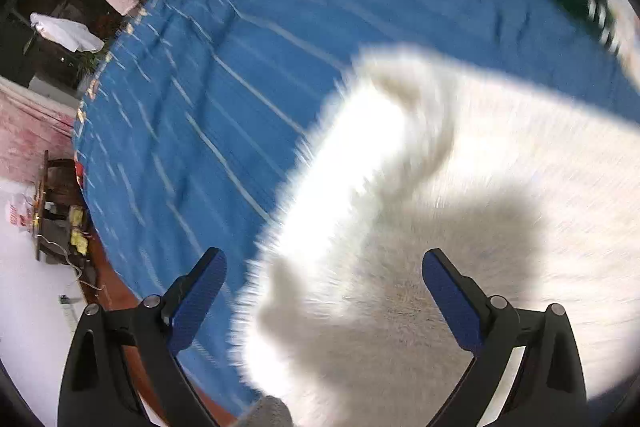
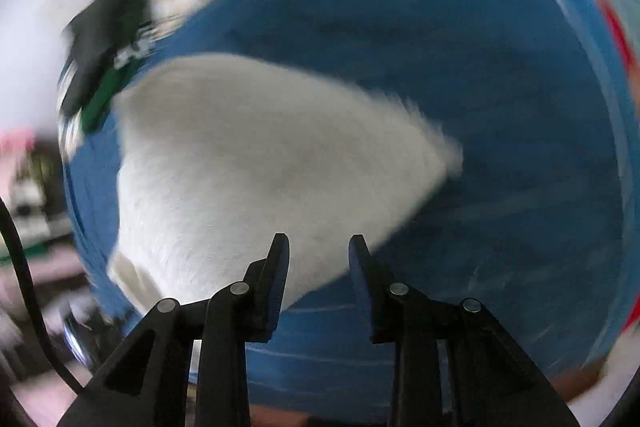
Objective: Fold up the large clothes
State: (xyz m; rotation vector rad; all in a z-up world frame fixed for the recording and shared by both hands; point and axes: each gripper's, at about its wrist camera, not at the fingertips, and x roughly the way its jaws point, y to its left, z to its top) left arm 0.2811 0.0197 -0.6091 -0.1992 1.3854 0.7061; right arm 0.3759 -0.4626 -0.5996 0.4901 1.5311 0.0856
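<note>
- Lying on a blue striped bedspread [image 1: 224,75], a white fluffy garment [image 1: 460,211] fills the lower right of the left wrist view; motion blur softens its outline.
- Left gripper [image 1: 324,263]: fingers spread wide apart, holding nothing, poised above the garment's near edge, whose shadowed pile lies between them.
- One raised fold of the garment stands up near the view's centre; its exact form is blurred.
- Right gripper [image 2: 319,243]: fingers set a narrow gap apart, with nothing clamped between them, over the garment's lower edge [image 2: 256,163].
- Right wrist view: the garment appears as a broad white wedge on the bedspread [image 2: 500,107].
- A dark green and black cloth [image 2: 104,39] lies at the garment's far left corner.
</note>
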